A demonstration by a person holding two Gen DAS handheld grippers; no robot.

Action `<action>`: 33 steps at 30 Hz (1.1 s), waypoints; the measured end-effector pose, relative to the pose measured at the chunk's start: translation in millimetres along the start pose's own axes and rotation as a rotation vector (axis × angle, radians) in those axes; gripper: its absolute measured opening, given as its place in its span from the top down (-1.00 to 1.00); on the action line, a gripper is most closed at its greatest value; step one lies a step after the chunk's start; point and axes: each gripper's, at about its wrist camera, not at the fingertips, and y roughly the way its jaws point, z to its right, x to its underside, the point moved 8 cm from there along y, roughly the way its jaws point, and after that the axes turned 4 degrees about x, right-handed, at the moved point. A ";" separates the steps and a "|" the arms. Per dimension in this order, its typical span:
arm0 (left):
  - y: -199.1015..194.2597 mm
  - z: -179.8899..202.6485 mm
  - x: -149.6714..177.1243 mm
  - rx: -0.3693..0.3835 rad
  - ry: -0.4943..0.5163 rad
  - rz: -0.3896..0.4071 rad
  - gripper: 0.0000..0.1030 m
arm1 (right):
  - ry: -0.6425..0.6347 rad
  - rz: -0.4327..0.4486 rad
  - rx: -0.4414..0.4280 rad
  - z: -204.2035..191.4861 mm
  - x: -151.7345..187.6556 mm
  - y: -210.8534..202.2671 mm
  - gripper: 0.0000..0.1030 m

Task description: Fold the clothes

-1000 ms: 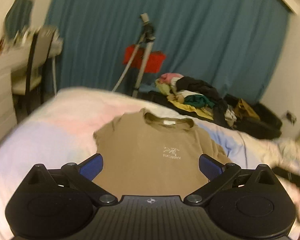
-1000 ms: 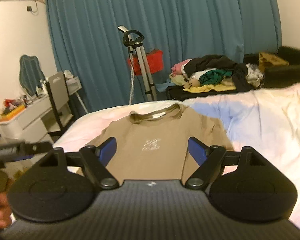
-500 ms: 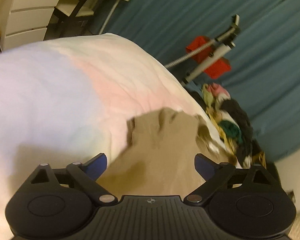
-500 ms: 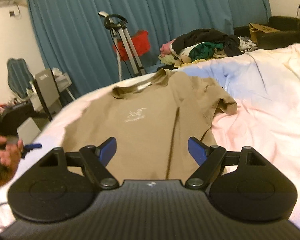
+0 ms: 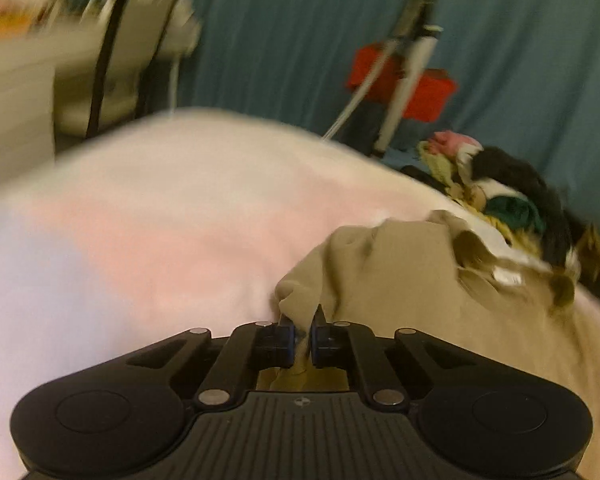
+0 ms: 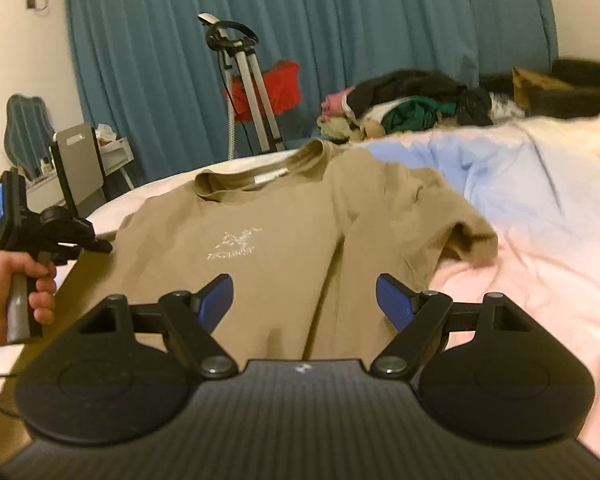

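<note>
We have the tan short-sleeved cotton T-shirt (image 6: 260, 240) lying face up on the bed's pale pink-and-blue duvet (image 6: 540, 208), collar toward the blue curtain, its small white chest print showing. Our left tool (image 5: 303, 338) has its blue-padded jaws pressed together on a bunched edge of the shirt's fabric, by what looks like the sleeve or side seam, so the cloth puckers up in front of it. Our right tool (image 6: 304, 300) hangs spread wide over the lower half of the shirt, with nothing pinched between its pads. We judge the shirt to be light, limp and easy to crease: it will sag and drag behind wherever we lift it, and a one-sided pull will skew it across the smooth duvet. The hems, the sleeve ends and the shoulder seams look like the firmest places to take hold, because the doubled cloth there gives the pads something to bite. The right wrist view shows the whole garment, a long crease running down its right half, the far sleeve curled at the edge, and a hand (image 6: 16, 292) gripping the left tool's handle. The left wrist view alone shows the pinch itself and the crumpled collar (image 5: 480, 252), though much of it is blurred.
</note>
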 end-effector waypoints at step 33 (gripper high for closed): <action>30.8 119.0 14.8 0.291 -0.106 -0.107 -0.23 | 0.167 -0.107 0.081 36.5 18.7 6.4 -0.55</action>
